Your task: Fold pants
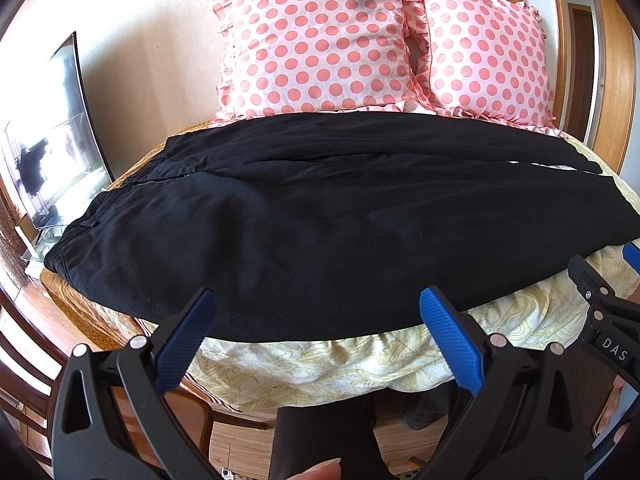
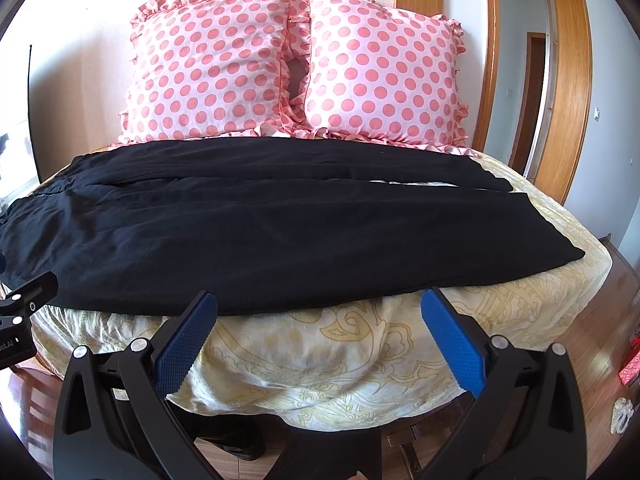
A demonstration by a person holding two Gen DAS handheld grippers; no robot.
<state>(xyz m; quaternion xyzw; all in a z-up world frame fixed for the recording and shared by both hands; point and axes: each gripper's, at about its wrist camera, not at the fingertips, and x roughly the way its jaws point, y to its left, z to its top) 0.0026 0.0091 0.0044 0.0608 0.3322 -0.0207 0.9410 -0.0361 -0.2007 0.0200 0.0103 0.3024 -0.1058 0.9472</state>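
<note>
Readable text: white letters "DAS" on the black body of the right gripper, cut off at the frame edge. White letters "ot.AI", partly cropped, on the left gripper body.

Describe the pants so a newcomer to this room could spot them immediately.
Start at the bed with its cream, yellow-patterned cover and two pink polka-dot pillows at the head. Lying flat across it, just in front of the pillows, are the pants, waistband to the left, legs running right. They are the only plain black thing on the bed.
</note>
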